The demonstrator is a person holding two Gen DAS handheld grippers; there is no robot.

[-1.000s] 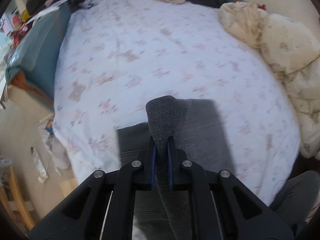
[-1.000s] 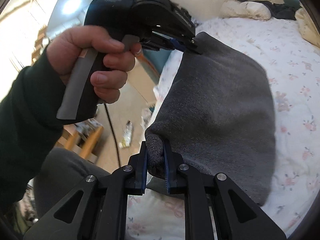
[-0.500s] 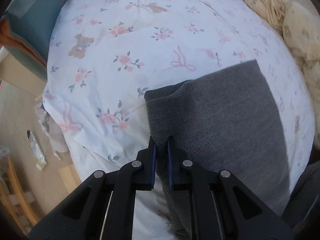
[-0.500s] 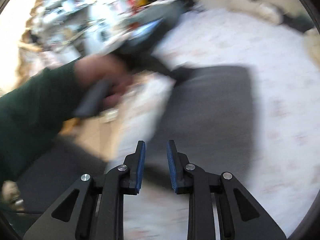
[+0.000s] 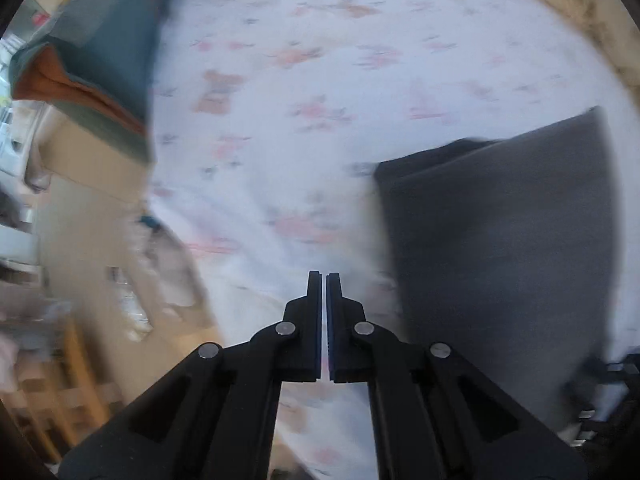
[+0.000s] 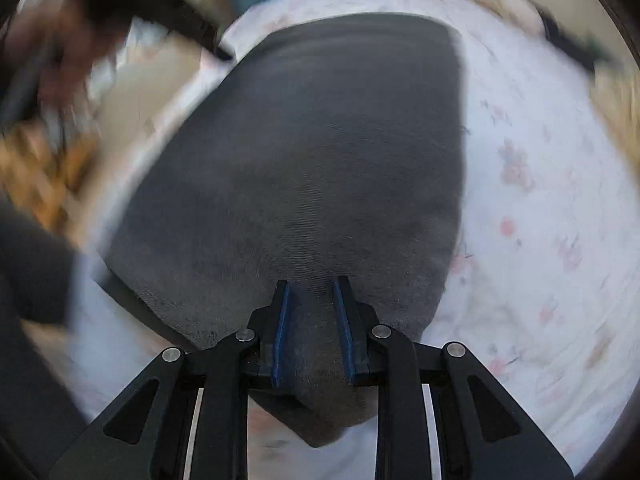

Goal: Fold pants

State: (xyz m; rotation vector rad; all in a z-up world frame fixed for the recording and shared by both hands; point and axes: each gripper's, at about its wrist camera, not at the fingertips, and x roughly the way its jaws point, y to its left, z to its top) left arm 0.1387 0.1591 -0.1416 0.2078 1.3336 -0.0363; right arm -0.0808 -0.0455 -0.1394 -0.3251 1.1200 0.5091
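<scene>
We find the folded gray pants (image 6: 320, 152) soft and limp, best pinched at a corner; our left gripper (image 5: 323, 280) is closed on nothing, our right gripper (image 6: 310, 284) parted over them.

Matt knit-cloth pants (image 6: 320, 152) (printed cotton sheet (image 5: 300, 128)).

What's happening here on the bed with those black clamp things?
A person is folding grey pants on a flowery bedsheet, with a two-finger tool in each hand. The pants lie folded into a flat rectangle. The left tool is shut on nothing, over the sheet beside the pants. The right tool hangs over the near edge of the pants, fingers apart, with cloth showing between them.
</scene>
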